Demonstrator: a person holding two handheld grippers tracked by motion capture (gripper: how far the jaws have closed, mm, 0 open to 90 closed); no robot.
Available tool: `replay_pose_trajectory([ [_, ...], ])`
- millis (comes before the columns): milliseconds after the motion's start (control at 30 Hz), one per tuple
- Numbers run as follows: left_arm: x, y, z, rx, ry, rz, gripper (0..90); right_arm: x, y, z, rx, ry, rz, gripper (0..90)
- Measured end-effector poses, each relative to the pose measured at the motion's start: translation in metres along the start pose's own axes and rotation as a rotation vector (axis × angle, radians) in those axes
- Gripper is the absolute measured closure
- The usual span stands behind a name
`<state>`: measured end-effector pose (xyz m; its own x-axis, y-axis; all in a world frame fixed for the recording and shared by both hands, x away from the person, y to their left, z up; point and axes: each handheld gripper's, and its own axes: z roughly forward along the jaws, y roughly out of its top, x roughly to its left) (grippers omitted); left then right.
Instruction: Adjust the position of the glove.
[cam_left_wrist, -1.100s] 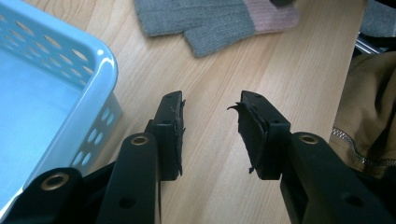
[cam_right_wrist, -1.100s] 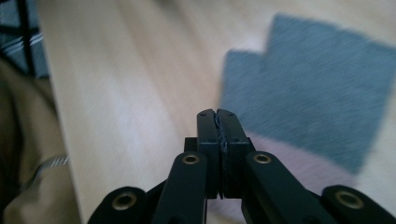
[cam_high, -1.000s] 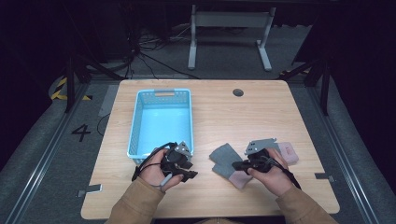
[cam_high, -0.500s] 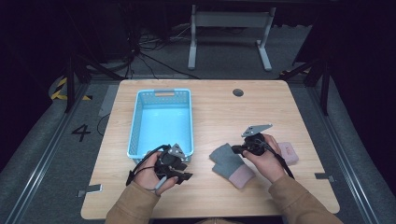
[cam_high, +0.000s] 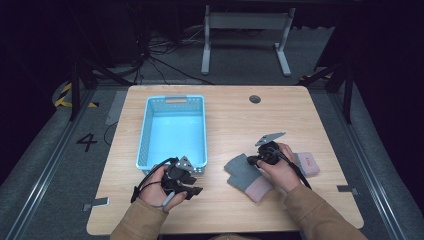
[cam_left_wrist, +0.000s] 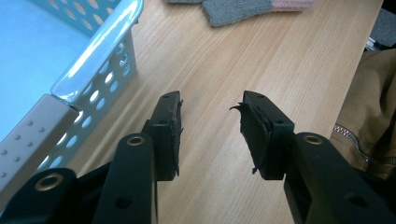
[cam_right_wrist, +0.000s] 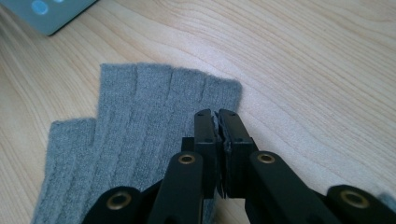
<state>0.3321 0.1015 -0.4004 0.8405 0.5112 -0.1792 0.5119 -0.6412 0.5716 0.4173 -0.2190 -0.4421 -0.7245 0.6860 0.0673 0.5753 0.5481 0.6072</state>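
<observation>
The grey glove (cam_high: 243, 171) with its pink cuff lies flat on the table (cam_high: 230, 112) directly under and just left of the right gripper (cam_high: 252, 161) in the high view; a second glove (cam_high: 307, 164) sits just behind that hand, and the blue basket (cam_high: 145, 135) stands just ahead of the left gripper (cam_high: 192, 185).

In the left gripper view, the left gripper (cam_left_wrist: 210, 123) has its jaws spread over bare wood, nothing between them, the basket (cam_left_wrist: 100, 51) wall close on one side.

In the right gripper view, the right gripper (cam_right_wrist: 216, 116) hangs above the glove (cam_right_wrist: 140, 121) near its finger ends, jaws nearly pressed together though they have just been easing apart; no fabric is between them. To pick it up well, I judge the jaws should spread wider, then descend onto one edge and pinch a single layer.
</observation>
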Motion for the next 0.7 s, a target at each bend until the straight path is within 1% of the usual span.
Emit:
replay_pose_trajectory([
  [133,0.000,0.001,0.001,0.001,-0.002,0.002,59.0,0.001,0.000,0.001,0.001,0.008,-0.001,87.4],
  [167,0.000,0.001,0.002,0.002,-0.004,0.001,59.0,0.002,0.000,0.002,0.001,0.022,-0.013,87.4],
  [200,0.000,0.001,0.002,0.002,-0.004,0.001,59.0,0.002,0.000,0.002,0.001,0.022,-0.013,87.4],
  [233,0.000,0.001,0.002,0.002,-0.004,0.003,59.0,0.005,0.000,0.003,0.002,0.032,-0.031,87.2],
  [267,0.000,0.001,0.002,0.004,-0.004,0.004,59.0,0.005,0.000,0.003,0.002,0.032,-0.031,87.2],
  [300,0.000,0.002,0.003,0.001,-0.005,0.005,58.7,0.010,0.001,0.005,0.004,0.044,-0.051,87.1],
  [333,0.000,0.002,0.003,0.004,-0.005,0.006,58.7,0.010,0.001,0.005,0.004,0.044,-0.051,87.1],
  [433,0.000,0.003,0.003,0.005,-0.008,0.007,58.6,0.017,0.003,0.006,0.011,0.053,-0.078,87.1],
  [500,0.000,0.003,0.004,0.005,-0.009,0.007,58.6,0.024,0.004,0.007,0.016,0.078,-0.108,87.1],
  [567,0.000,0.003,0.004,0.004,-0.009,0.007,58.5,0.025,0.004,0.008,0.016,0.083,-0.113,87.1],
  [600,0.000,0.003,0.004,0.005,-0.007,0.009,58.2,0.027,0.004,0.008,0.019,0.088,-0.122,87.1],
  [700,0.000,0.004,0.005,0.010,-0.011,0.012,58.3,0.035,0.005,0.009,0.027,0.113,-0.142,87.0],
])
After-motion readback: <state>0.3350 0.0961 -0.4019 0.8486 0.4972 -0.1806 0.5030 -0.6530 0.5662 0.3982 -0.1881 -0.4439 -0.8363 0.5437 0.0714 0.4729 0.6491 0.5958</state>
